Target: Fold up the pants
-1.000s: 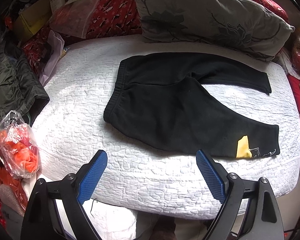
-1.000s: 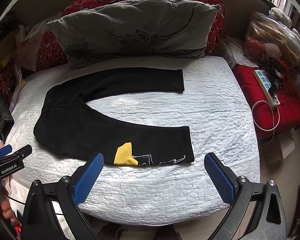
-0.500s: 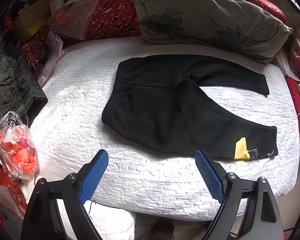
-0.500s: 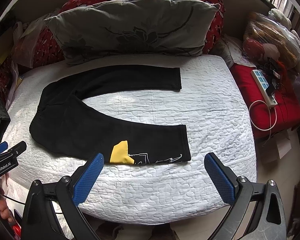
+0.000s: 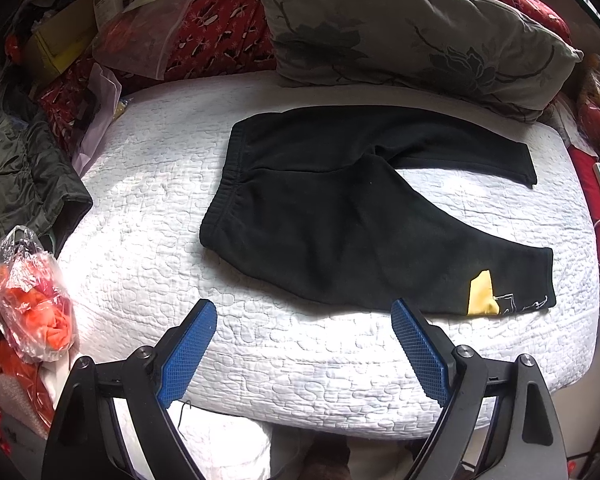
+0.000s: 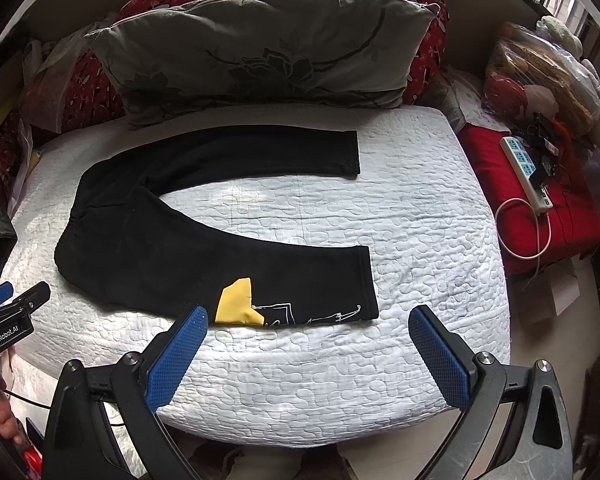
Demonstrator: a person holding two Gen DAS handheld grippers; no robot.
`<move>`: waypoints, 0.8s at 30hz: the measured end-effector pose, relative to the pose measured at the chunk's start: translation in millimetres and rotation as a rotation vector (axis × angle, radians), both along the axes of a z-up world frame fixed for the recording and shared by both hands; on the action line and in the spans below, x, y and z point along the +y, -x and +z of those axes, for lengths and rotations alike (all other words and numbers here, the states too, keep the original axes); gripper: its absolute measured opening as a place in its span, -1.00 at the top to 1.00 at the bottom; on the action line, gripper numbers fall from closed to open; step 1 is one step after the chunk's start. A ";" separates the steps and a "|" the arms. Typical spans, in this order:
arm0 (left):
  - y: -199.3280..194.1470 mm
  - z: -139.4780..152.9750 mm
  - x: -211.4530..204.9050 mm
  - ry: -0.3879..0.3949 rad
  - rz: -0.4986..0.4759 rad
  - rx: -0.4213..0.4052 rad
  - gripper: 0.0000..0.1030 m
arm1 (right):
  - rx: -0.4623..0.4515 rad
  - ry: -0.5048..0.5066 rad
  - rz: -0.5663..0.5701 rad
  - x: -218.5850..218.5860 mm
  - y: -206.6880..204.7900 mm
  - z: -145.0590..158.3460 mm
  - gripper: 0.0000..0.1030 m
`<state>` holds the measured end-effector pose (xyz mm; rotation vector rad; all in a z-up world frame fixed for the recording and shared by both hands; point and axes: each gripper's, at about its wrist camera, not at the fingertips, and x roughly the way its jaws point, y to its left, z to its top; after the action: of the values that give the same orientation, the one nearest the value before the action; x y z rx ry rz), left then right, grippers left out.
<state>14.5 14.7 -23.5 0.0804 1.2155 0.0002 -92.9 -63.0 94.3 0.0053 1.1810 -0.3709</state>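
Observation:
Black pants (image 5: 320, 216) (image 6: 148, 248) lie flat on the white quilted mattress (image 5: 148, 208) (image 6: 420, 208), waistband to the left, both legs spread apart and pointing right. The near leg carries a yellow patch (image 5: 482, 294) (image 6: 238, 302) and white line print by its cuff. My left gripper (image 5: 302, 322) hovers open above the mattress's front edge, short of the near leg. My right gripper (image 6: 308, 330) also stands open, just in front of the near leg's cuff. Neither touches the cloth. The left gripper's tip (image 6: 4, 304) shows at the right wrist view's left edge.
A grey flowered pillow (image 5: 412, 28) (image 6: 260, 52) leans on red cushions behind the pants. Plastic bags (image 5: 24, 280) and a dark jacket (image 5: 16, 176) crowd the left side. A red cushion with a power strip (image 6: 526, 176) and cable sits to the right.
Both grippers have drifted slightly forward and toward the bed, so the pants sit a little lower and nearer in each view. The pants have not moved and both grippers stay open.

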 end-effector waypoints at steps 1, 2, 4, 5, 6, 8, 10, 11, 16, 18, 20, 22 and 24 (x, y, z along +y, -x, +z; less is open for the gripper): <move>-0.1 -0.4 -0.1 0.000 0.000 0.001 -0.74 | 0.001 0.000 0.000 -0.2 -0.1 -0.2 -0.97; -0.4 -0.6 0.0 0.000 0.001 0.002 -0.74 | 0.002 0.000 -0.001 -0.4 -0.1 -0.4 -0.97; -1.0 -0.8 -0.1 0.000 0.002 0.004 -0.74 | 0.004 0.000 -0.003 -0.9 -0.3 -0.8 -0.97; -1.2 -1.1 -0.2 0.000 0.001 0.005 -0.74 | 0.005 0.000 -0.005 -1.1 -0.2 -1.2 -0.97; -1.3 -1.4 -0.4 -0.002 0.001 0.007 -0.74 | 0.007 0.001 -0.007 -1.3 0.2 -1.9 -0.97; -1.7 -2.2 -0.3 -0.002 -0.001 0.011 -0.74 | 0.013 0.000 -0.010 -2.1 0.0 -3.5 -0.97; -2.2 -2.8 -0.4 -0.005 -0.003 0.013 -0.74 | 0.017 0.000 -0.012 -3.1 -0.1 -4.3 -0.97; -2.8 -3.3 -0.7 -0.006 -0.004 0.015 -0.74 | 0.018 0.001 -0.012 -3.2 -0.4 -4.6 -0.97; -5.2 -6.4 -1.2 -0.010 -0.005 0.026 -0.74 | 0.025 0.001 -0.013 -3.8 -1.1 -5.8 -0.97; -6.8 -8.1 -1.5 -0.015 -0.003 0.032 -0.75 | 0.032 -0.002 -0.014 -4.6 -2.0 -8.0 -0.97; -9.7 -10.7 -1.8 -0.025 -0.003 0.042 -0.75 | 0.043 -0.008 -0.017 -6.1 -3.7 -11.0 -0.97; -16.4 -15.3 -2.7 -0.042 -0.011 0.067 -0.77 | 0.051 -0.021 -0.025 -10.2 -6.2 -13.4 -0.97; -29.1 -23.4 -5.0 -0.063 -0.033 0.131 -0.79 | 0.050 -0.046 -0.047 -18.7 -11.0 -13.7 -0.97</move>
<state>43.6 9.8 -46.9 0.1574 1.3447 0.0040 -81.9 -81.7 80.6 0.0639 1.2406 -0.3871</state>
